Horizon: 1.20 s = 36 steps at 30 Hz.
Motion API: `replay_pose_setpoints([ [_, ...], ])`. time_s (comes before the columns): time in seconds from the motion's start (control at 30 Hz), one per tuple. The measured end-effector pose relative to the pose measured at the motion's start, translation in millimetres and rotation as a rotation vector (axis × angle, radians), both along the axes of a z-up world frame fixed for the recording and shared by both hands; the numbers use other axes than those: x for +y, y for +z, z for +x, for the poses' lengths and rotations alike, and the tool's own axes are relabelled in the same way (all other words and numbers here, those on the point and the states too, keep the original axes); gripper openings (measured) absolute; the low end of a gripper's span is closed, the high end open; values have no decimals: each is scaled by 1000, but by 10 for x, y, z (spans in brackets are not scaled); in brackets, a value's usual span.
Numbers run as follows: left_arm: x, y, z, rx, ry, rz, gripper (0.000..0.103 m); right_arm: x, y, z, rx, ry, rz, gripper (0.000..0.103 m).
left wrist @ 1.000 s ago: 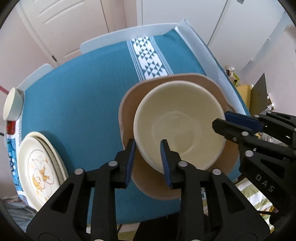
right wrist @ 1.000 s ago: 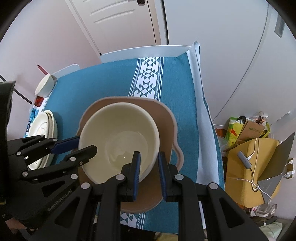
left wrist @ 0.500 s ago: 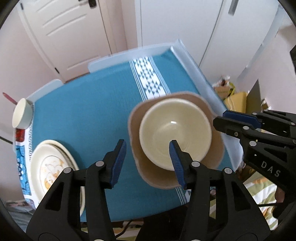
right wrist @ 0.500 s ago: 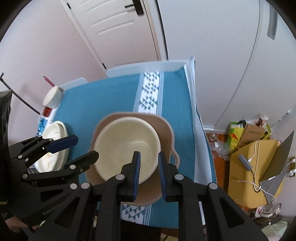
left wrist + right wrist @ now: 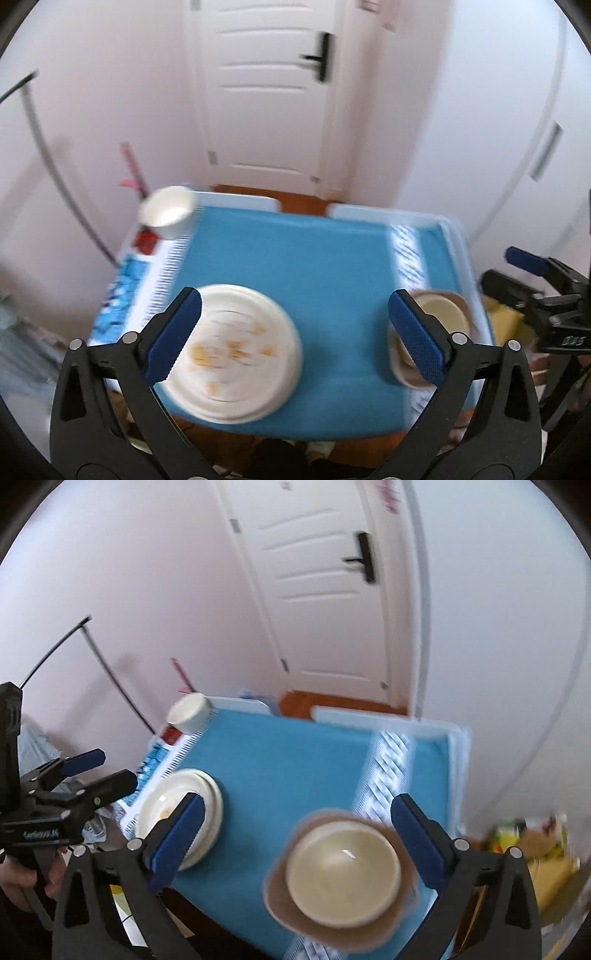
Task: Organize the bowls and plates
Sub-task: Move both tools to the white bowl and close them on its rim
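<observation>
Both hand-held grippers stand wide with nothing between their blue pads: the left hand-held gripper (image 5: 295,332) and the right hand-held gripper (image 5: 297,845) have just been opening, and each is clear of the crockery.

The cream ceramic bowl (image 5: 343,871) sits nested on the tan wavy-edged plate (image 5: 280,904), so that pairing looks done. I judge the next step to be the stack of white round plates with orange marks (image 5: 236,350). To do it well, come down level, take the rim from the side and close gently, since stacked plates can slide.

Taking the bowl as landmark: the right hand-held gripper hangs above it, the white stack lies well to its left under the left hand-held gripper, and a small white cup (image 5: 166,212) stands at the far left corner of the blue-clothed tabletop (image 5: 295,266).
</observation>
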<state>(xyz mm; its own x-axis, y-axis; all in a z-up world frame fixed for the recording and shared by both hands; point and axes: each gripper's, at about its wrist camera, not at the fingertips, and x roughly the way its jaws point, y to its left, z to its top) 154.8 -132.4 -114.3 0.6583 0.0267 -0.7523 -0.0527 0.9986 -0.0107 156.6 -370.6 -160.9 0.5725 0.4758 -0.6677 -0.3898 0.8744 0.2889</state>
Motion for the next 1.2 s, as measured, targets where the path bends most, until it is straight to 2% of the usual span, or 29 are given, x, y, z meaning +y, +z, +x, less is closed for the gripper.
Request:
replay_pose_setpoints([
  [0.1,443,122,57,-19,98,-14,101,267,186,153,-28,69,38,101],
  [0.23,971,208,147,-31,222,-37,101,730,421,424,-43,164,33,101],
  [0.33,1395,180,290,-34,291,-88,101,1147,509,698,-47,210,4,101],
  [0.5,1986,-60,669,-3,364,-165,101,1837,453,1243,-14,196,-27,101],
  [0.57,2208,-199,828,11,384,-208,101,2114,326,1504,38,217,-9,101],
  [0.67,2492,-481,1093,54,391,-257,97,2525,78,1831,96,239,-47,101],
  [0.73,2656,-721,1277,84,365,-333,81,2747,-102,2015,134,249,-53,100],
  [0.77,2742,-870,1387,107,355,-370,77,2853,-241,2114,167,252,-42,99],
  [0.83,2831,-1116,1569,151,330,-408,63,3023,-470,2262,224,248,-25,84],
  [0.9,2875,-1301,1708,177,309,-431,57,3152,-744,2382,291,251,-14,72],
  [1.0,2916,-1541,1885,217,292,-460,49,3341,-1061,2484,358,257,-23,61],
  [1.2,3049,-1886,2162,264,301,-494,39,3603,-1459,2616,436,273,-9,50],
])
